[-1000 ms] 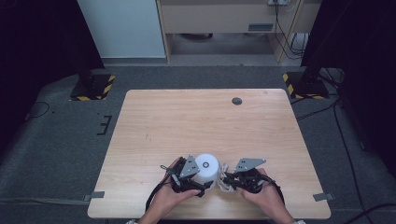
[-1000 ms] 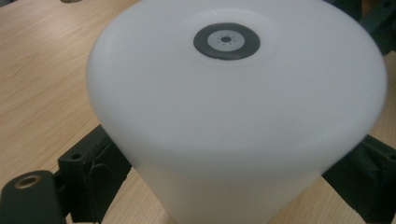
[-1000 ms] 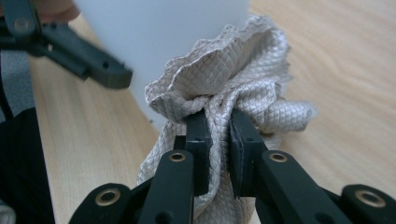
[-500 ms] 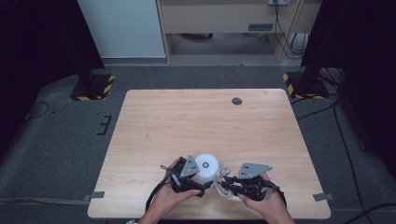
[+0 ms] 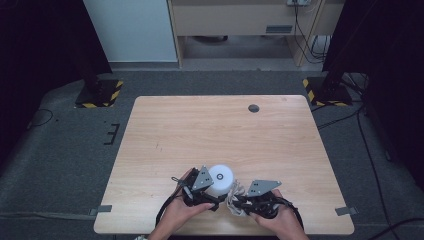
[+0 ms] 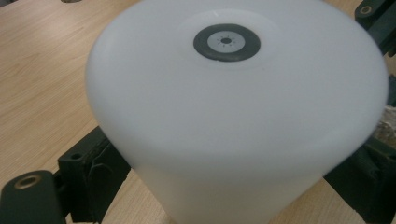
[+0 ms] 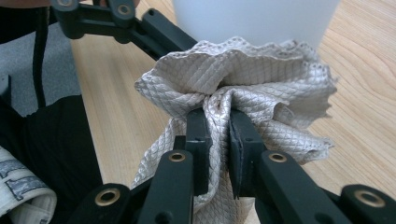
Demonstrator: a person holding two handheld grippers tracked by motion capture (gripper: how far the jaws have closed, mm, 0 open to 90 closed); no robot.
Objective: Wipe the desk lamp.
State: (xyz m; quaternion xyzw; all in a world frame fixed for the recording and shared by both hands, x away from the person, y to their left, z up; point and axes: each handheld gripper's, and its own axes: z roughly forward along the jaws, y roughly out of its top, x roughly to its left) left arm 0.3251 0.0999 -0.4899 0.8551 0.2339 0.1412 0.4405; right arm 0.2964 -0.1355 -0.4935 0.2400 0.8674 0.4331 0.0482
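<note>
Item: white cylinder (image 5: 220,180), smooth and matte, with a dark ring mark at the centre of its top face. Location: near edge of the wooden counter (image 5: 210,130), roughly mid-width, standing upright between the two hands.

Item: left claw (image 5: 210,197). Position: at the left and near side of the cylinder. State: jaws spread wide around the cylinder's lower body, one to each side in the left gripper view; they appear to bear on its wall, so the cylinder is judged held steady, though the contact itself is blurred.

Item: right claw (image 7: 217,126). Position: just right of the cylinder, near edge. State: jaws pressed nearly together, pinching a bunched fold of cloth.

Item: cloth (image 7: 243,84), pale beige with a quilted diamond texture, gathered into a wad. Its far edge lies against the base of the cylinder's side wall in the right gripper view.

Item: small dark round disc (image 5: 254,108), far side of the counter, well apart from the work.

Step in hand (judgement): wiping the cylinder, one claw bracing it while the other brings the cloth to its side.

Next move (judgement): the cloth needs dragging up or around the wall with light pressure. The brace must hold firm, since a sideways push low down could tip or slide the cylinder toward the near edge.
</note>
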